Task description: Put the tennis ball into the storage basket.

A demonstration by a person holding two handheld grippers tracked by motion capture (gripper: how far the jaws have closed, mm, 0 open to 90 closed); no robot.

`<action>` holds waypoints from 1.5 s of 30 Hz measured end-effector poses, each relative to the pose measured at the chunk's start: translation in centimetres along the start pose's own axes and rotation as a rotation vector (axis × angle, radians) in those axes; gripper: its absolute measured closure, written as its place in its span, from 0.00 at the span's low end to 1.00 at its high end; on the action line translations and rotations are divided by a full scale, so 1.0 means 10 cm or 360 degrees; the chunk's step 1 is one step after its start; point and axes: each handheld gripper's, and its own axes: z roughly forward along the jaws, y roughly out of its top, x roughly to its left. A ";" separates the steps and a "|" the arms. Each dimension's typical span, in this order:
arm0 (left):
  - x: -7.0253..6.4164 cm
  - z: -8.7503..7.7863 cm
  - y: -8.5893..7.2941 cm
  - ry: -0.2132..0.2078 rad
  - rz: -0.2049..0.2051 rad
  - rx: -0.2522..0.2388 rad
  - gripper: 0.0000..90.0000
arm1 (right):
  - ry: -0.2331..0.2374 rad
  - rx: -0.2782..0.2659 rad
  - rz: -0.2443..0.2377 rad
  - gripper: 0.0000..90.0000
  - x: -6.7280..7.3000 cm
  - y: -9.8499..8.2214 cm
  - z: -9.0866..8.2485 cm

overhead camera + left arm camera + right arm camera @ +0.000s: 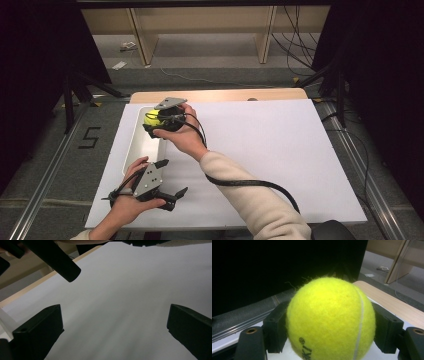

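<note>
The right hand-held gripper (152, 121) clamped the ball (329, 318) across its middle, above the tray (141, 145) — light, fuzzy, springy, w/ good grip — left hand-held gripper (170, 177) wide, empty over the desk (280, 150).

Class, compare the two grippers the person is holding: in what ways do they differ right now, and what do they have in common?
The right gripper has its jaws shut on a yellow tennis ball; the left gripper has its jaws wide apart with nothing between them. The right gripper is held above the white tray, at the far end; the left gripper sits nearer the person, over the white sheet beside the tray. Both have black jaws, a grey plate on top and a trailing cable.
</note>
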 end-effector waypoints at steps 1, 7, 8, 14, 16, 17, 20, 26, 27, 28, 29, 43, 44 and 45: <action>0.00 0.00 0.00 -0.0001 -0.0004 -0.0003 0.00 | 0.0002 0.0003 -0.0002 0.30 0.00 0.00 0.00; 0.00 0.00 0.00 -0.0003 -0.0001 -0.0001 0.00 | 0.0007 0.0002 -0.0008 0.30 0.00 0.01 0.02; 0.00 0.00 0.00 -0.0004 -0.0001 -0.0001 0.00 | 0.0009 0.0004 -0.0003 0.30 0.01 0.01 0.03; 0.00 0.00 0.00 -0.0004 0.0000 0.0000 0.00 | 0.0015 0.0013 -0.0006 0.30 0.03 0.00 0.06; 0.00 0.00 0.00 -0.0005 0.0001 0.0001 0.00 | 0.0016 0.0012 -0.0004 0.30 0.03 0.01 0.06; 0.00 0.00 0.00 -0.0005 0.0001 0.0001 0.00 | 0.0016 0.0009 -0.0004 0.30 0.03 0.01 0.06; 0.00 0.00 0.00 -0.0005 0.0001 0.0001 0.00 | 0.0019 0.0007 -0.0009 0.30 0.04 0.01 0.06; 0.00 0.00 0.00 -0.0006 0.0004 0.0002 0.00 | 0.0027 0.0012 -0.0011 0.30 0.06 0.02 0.08; 0.00 0.00 0.00 -0.0007 0.0004 0.0002 0.00 | 0.0029 0.0014 -0.0010 0.30 0.06 0.02 0.08; -0.01 0.00 0.00 -0.0008 -0.0002 0.0002 0.00 | 0.0031 0.0013 -0.0012 0.30 0.07 0.02 0.08; 0.00 0.00 0.00 -0.0007 0.0004 0.0002 0.00 | 0.0030 0.0013 -0.0018 0.30 0.07 0.02 0.09; -0.01 0.01 -0.01 -0.0010 0.0001 0.0007 0.00 | 0.0058 0.0018 -0.0030 0.30 0.12 0.01 0.14; -0.01 0.00 -0.01 -0.0010 0.0000 0.0007 0.00 | 0.0061 0.0021 -0.0031 0.30 0.13 0.01 0.15; -0.01 0.00 -0.01 -0.0011 0.0000 0.0006 0.00 | 0.0065 0.0026 -0.0031 0.30 0.14 0.00 0.15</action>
